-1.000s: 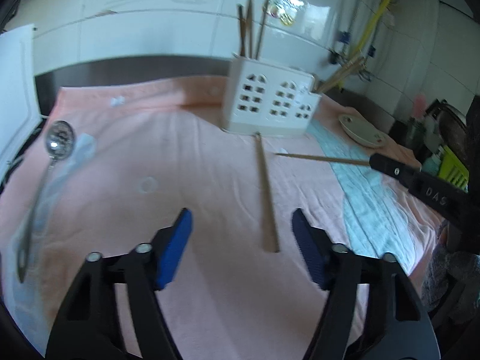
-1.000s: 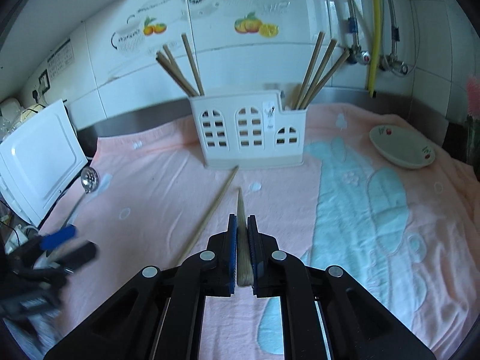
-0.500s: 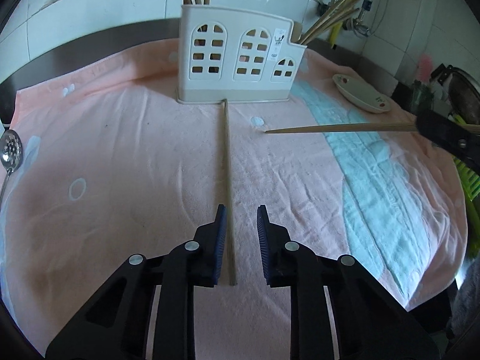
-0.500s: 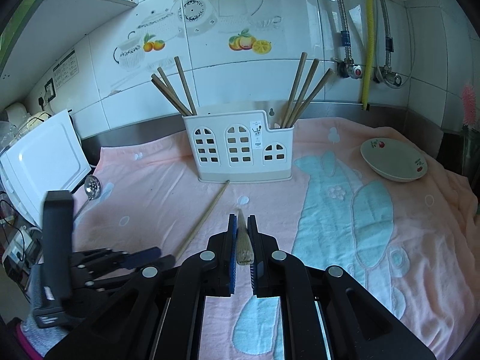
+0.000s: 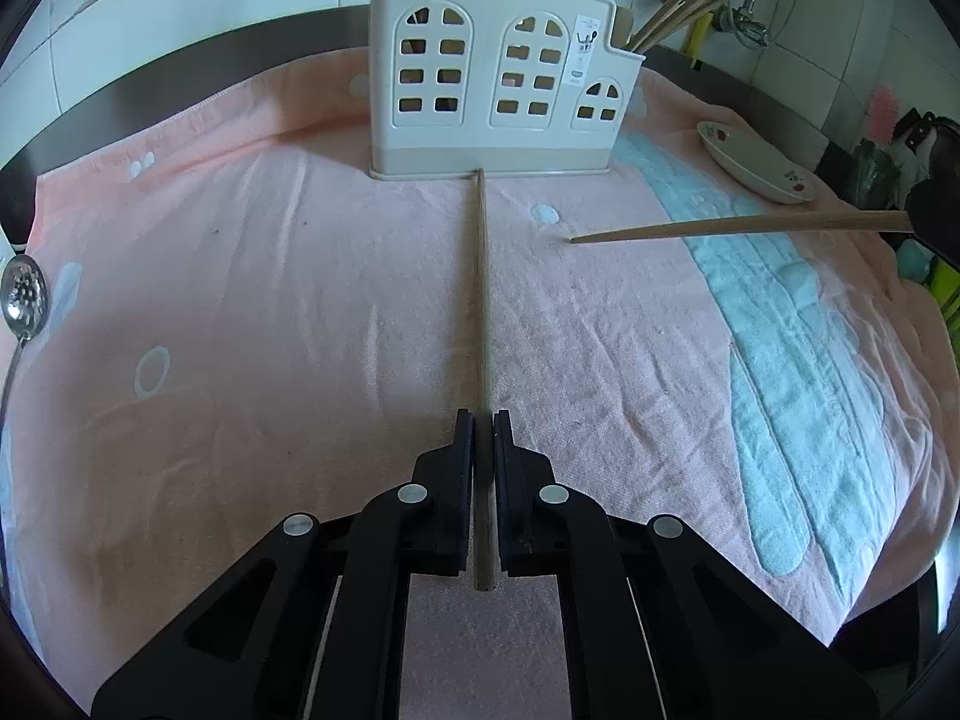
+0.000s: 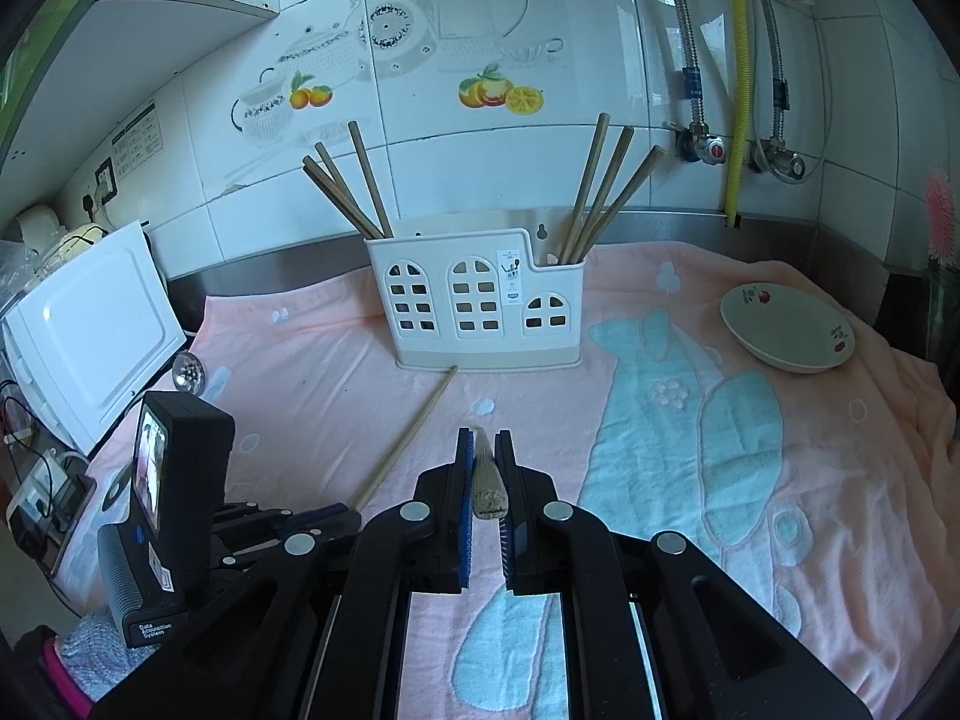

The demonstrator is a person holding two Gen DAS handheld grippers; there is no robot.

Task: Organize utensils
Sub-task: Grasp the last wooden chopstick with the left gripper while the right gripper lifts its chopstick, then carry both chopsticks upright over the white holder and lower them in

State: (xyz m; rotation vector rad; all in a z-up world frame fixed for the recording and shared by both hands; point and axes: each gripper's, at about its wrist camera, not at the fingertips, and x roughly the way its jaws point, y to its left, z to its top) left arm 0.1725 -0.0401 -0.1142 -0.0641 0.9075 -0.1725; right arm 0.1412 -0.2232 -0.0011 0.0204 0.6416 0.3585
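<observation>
Left wrist view
Left gripper [image 5: 483,420]: jaws have just been closing and now pinch the near end of a chopstick on the towel [image 5: 482,312]; its butt sticks out behind the pads.
Chopstick on the towel: lies straight away from the camera, far tip touching the base of the utensil holder [image 5: 498,72].
Utensil holder: white plastic with arched window cut-outs, upright at the far side of the pink towel [image 5: 270,312]; chopsticks lean out of its right compartment, more stand in the left one.
Held chopstick [image 5: 744,225]: comes in from the right edge, tip above the towel, its thick end in the dark right gripper at the frame edge.
Slotted spoon [image 5: 24,294]: far left edge of the towel.
Dish [image 5: 759,171]: far right, well apart from the holder.

Right wrist view
Right gripper [image 6: 483,438]: clamped tight on the held chopstick [image 6: 487,480], seen end-on between the blue pads.
Left gripper [image 6: 324,519]: low at the near left, at the near end of the chopstick on the towel [image 6: 411,438].
Utensil holder [image 6: 474,300]: far centre, three chopsticks in each end compartment.
Dish [image 6: 786,330]: on the towel to the right.
Slotted spoon [image 6: 189,369]: left, beside a white board [image 6: 90,330].
</observation>
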